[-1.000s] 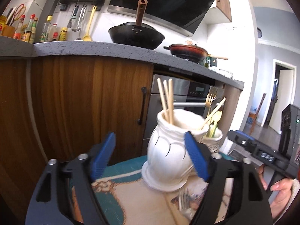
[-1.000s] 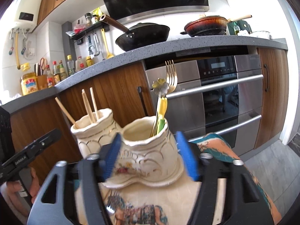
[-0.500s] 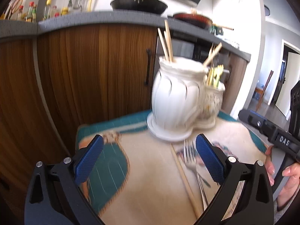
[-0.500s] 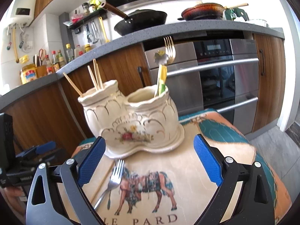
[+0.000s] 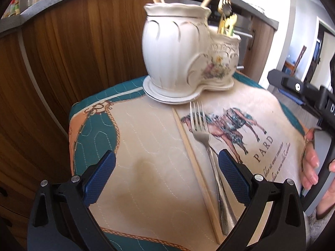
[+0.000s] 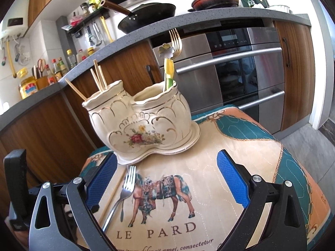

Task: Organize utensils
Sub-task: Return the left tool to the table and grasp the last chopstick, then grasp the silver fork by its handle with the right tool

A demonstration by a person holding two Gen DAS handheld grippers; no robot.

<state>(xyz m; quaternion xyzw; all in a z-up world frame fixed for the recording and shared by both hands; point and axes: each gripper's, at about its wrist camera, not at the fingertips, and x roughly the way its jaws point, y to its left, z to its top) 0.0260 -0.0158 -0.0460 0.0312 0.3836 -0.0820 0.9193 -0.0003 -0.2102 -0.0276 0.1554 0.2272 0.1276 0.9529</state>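
A cream ceramic double-pot utensil holder [image 5: 184, 62] [image 6: 142, 123] stands at the far end of a horse-print cloth [image 5: 146, 177] [image 6: 209, 167]. Its left pot holds several wooden chopsticks [image 6: 98, 77]; its right pot holds a gold fork [image 6: 175, 41] and yellow-handled utensils. A silver fork [image 5: 203, 138] [image 6: 123, 190] and one loose chopstick [image 5: 194, 165] [image 6: 113, 194] lie side by side on the cloth. My left gripper [image 5: 165, 175] is open and empty above the cloth, the fork and chopstick just inside its right finger. My right gripper [image 6: 165, 179] is open and empty, the fork beside its left finger.
Wooden cabinet doors [image 5: 73, 52] and a steel oven [image 6: 240, 73] stand right behind the small table. A grey counter [image 6: 188, 23] above carries a wok and a pan. The right gripper's body [image 5: 303, 96] shows at the right edge of the left view.
Both grippers have pulled back and tilted down from the holder, which they flanked a second ago. The fork and loose chopstick on the cloth have come into view.
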